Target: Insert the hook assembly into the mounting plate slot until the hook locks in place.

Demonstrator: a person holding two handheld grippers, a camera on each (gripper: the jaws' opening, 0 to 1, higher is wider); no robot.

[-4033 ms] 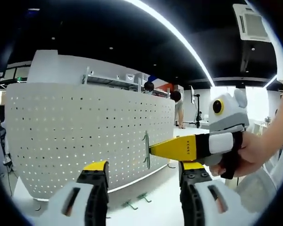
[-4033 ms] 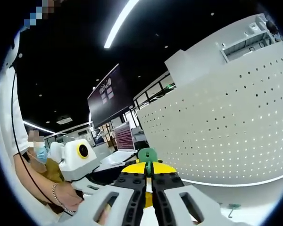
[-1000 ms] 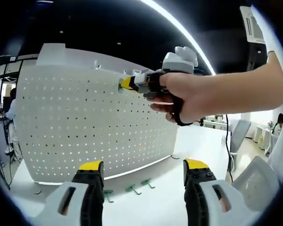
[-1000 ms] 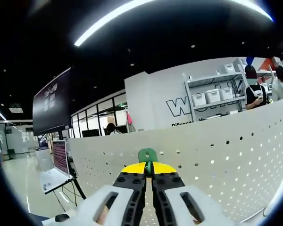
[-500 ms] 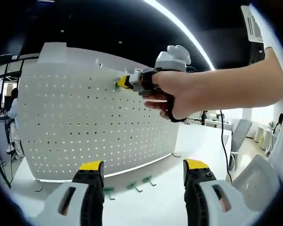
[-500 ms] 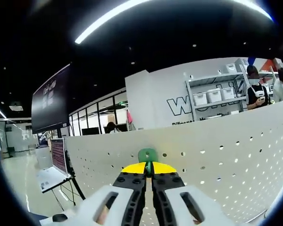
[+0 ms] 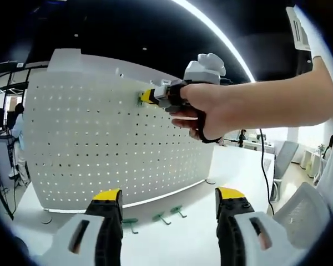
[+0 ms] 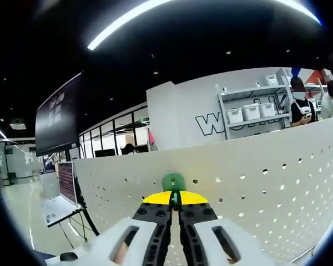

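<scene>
Now, at the board: we press a green hook [image 8: 173, 182] against the white perforated mounting plate [image 7: 89, 144], near its top edge.
Right gripper [image 8: 173, 200]: jaws pressed together, pinching the hook at the plate's holes.
Left gripper [image 7: 169, 208]: jaws spread, holding nothing, low before the plate.
Spare hooks [image 7: 166, 216]: lying on the table at the plate's foot.
Progress: we judge insertion under way; locking not confirmed.

Green hook [image 8: 173, 182] pinched between closed jaw tips, its head against white perforated board [image 7: 100, 144] near the top edge. Board stands upright. Three spare green hooks [image 7: 161, 217] lie at its foot.
</scene>
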